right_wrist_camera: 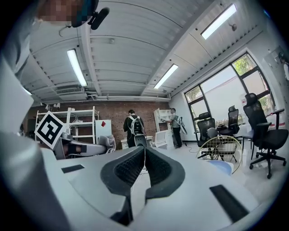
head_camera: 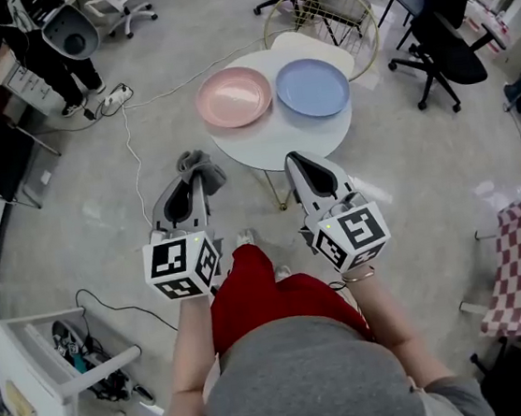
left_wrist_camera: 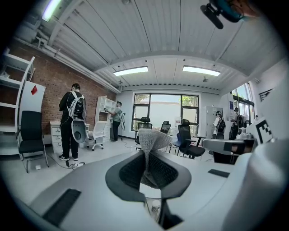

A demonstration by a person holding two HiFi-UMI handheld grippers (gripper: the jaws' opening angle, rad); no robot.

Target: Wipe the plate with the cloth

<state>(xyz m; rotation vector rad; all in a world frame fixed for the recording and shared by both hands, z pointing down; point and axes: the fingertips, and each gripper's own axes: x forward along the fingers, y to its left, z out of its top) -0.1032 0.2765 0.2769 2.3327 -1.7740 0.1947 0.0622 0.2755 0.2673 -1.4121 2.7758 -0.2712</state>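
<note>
The left gripper [head_camera: 191, 182] hangs in the air on the near side of the round white table [head_camera: 280, 139], its jaws pressed together on a grey cloth [left_wrist_camera: 151, 140] that sticks up in a crumpled fold past the fingertips. The right gripper [head_camera: 293, 159] is level with it on the right, just at the table's near edge, with its jaws closed against each other and nothing between them. On the table, well apart from both grippers, a pink plate [head_camera: 234, 96] lies on the left and a blue plate [head_camera: 313, 87] just beside it on the right.
</note>
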